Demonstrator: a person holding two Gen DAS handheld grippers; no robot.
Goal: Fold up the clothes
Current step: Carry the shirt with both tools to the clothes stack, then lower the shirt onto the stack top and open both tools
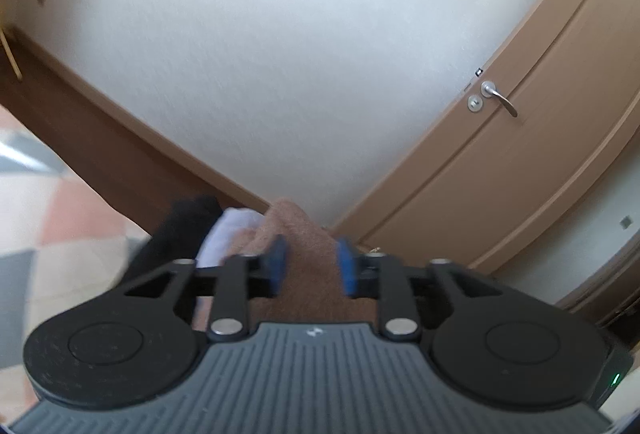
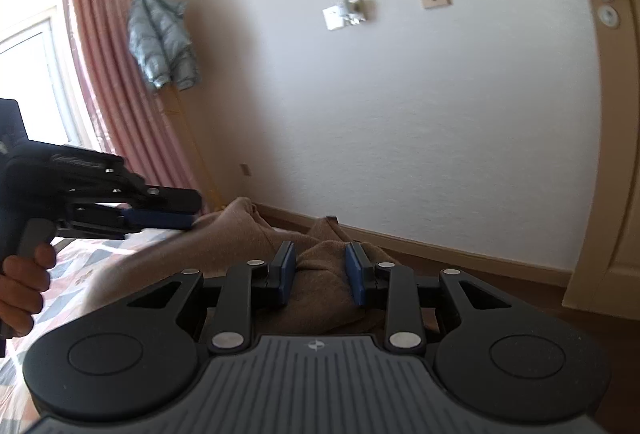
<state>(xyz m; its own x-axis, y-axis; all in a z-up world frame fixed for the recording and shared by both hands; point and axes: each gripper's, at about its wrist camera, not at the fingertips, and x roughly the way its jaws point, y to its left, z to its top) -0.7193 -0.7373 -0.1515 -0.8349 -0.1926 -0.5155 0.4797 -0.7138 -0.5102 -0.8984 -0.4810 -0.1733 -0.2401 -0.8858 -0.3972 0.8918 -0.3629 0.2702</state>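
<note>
Clothes are being lifted rather than folded at this stage: a tan knitted garment (image 2: 320,274) is hanging in the air between both tools, above a bed with a patchwork cover (image 2: 80,258). The right claw (image 2: 320,272) is pinching a bunched fold of it between its blue pads, and the left claw (image 1: 311,266) is gripping another part of the same tan fabric, its pads pressing in on the cloth from either side. In the right wrist view the left claw (image 2: 172,216) is showing from the side, nipping the garment's edge, with a hand (image 2: 22,290) squeezing its trigger. No neat fold is showing yet, so by my judgement the work is sitting at an early point, with spreading, creasing and laying down all remaining. Counting: two claws, one tan garment in hand, one white piece (image 1: 228,234) and one black piece (image 1: 180,230) lying beyond it in the left wrist view, both blurred. One puffer jacket (image 2: 162,38) is hanging by the pink curtain (image 2: 108,54).
</note>
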